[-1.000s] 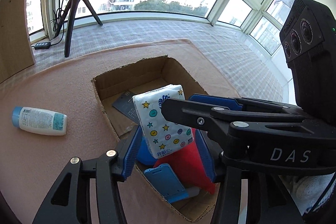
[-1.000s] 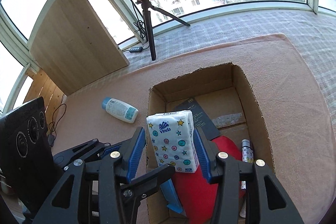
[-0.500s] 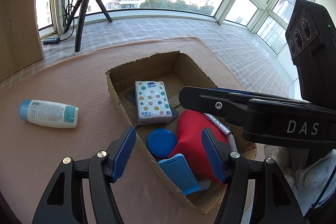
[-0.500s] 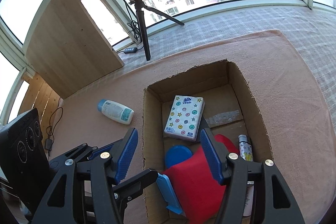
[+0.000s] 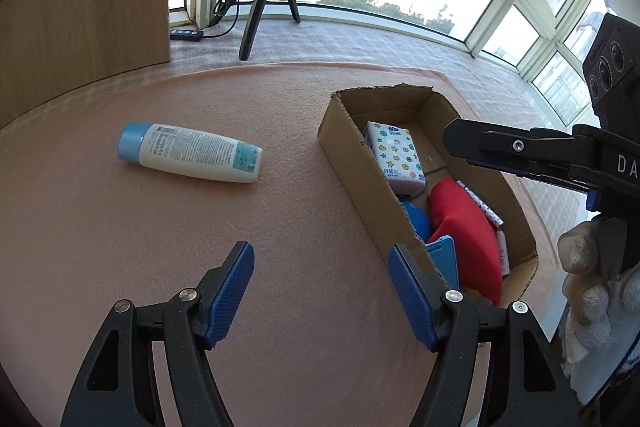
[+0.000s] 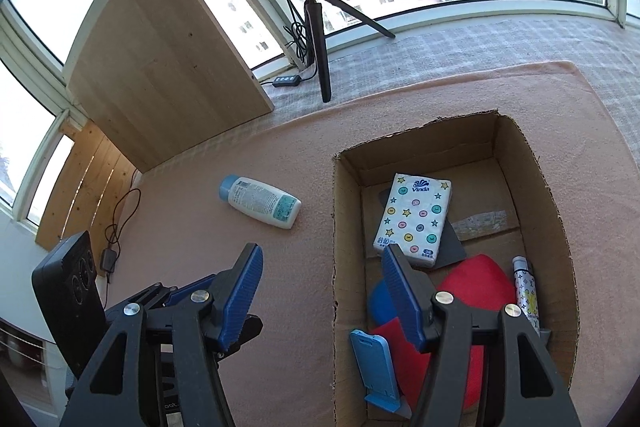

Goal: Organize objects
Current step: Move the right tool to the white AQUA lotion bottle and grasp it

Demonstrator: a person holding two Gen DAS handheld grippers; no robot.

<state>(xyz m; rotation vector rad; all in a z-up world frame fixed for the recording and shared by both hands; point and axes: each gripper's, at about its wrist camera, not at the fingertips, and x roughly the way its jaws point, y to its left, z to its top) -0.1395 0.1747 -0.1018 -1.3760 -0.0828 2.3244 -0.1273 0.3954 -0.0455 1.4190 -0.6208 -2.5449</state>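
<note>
**Box nearly packed, one bottle left out**

An open brown cardboard box (image 6: 556, 211) holds a star-patterned tissue pack (image 6: 416, 217). A white blue-capped plastic bottle (image 5: 190, 158) lies outside on the mat. Left gripper (image 5: 324, 293) and right gripper (image 6: 322, 293) gape empty.

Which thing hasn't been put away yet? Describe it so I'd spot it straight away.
Find the open cardboard box on the pink mat. To its left, alone on the mat, a white bottle lies on its side. Its light blue cap and printed label set it apart; everything else is inside the box.
</note>
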